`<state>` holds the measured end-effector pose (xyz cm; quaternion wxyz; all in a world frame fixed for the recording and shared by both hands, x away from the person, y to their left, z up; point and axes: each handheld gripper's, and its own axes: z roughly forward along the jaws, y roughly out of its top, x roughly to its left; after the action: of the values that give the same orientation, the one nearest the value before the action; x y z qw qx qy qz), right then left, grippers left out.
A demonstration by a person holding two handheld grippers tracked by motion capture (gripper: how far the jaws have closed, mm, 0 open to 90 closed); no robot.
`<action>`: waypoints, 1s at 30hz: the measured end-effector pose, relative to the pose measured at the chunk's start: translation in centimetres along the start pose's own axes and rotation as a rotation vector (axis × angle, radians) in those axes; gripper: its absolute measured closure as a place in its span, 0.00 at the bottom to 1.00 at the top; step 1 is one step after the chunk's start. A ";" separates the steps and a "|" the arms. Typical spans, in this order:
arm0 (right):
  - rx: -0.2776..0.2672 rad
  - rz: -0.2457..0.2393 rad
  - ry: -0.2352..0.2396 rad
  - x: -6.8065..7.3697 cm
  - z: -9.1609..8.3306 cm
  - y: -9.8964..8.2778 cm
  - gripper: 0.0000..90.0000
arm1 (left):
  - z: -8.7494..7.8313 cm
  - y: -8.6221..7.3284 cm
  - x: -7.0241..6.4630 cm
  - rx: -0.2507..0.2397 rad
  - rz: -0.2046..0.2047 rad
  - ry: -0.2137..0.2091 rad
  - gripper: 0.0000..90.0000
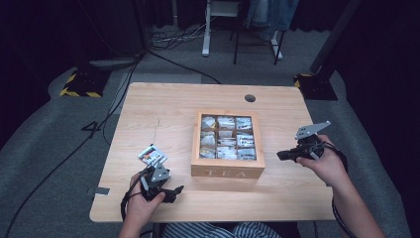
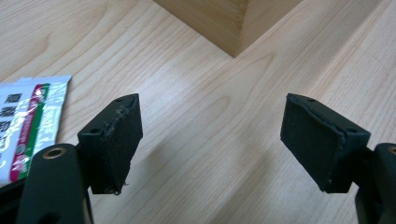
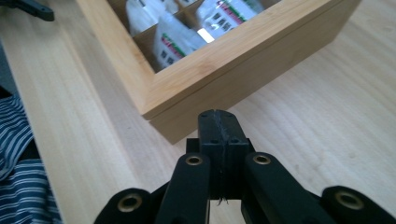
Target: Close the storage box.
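Nearest me, left gripper (image 1: 166, 192) gapes empty over bare table (image 1: 148, 106), one sachet (image 1: 152, 155) lying loose at its 11 o'clock. Right gripper (image 1: 287, 155), pinched closed on nothing, faces the box (image 1: 227, 171) at its 9. Best approach the sachet flat and low, I'd say.

tea box (image 1: 227, 167) mid-table, sachet (image 1: 152, 154) left

the high view looks forward and down from above the person's side, taking in the whole wooden table (image 1: 148, 106) and floor beyond. the left gripper view sits low and close over the tabletop, facing a corner of the tea box (image 2: 233, 23). the right gripper view, also low and close, faces another corner of that box (image 3: 224, 60). all three share the box and tabletop.
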<state>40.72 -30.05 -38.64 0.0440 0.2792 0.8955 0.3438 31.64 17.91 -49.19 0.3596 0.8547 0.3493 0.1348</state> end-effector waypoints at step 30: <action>-0.190 0.058 -0.163 -8.0 1.7 -5.4 1.00 | -1.8 -2.1 3.0 0.017 -0.082 0.094 0.24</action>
<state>45.41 -36.54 -44.27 0.1328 0.3265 0.8439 0.4045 31.89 21.94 -49.44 0.3407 0.8354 0.4018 0.1570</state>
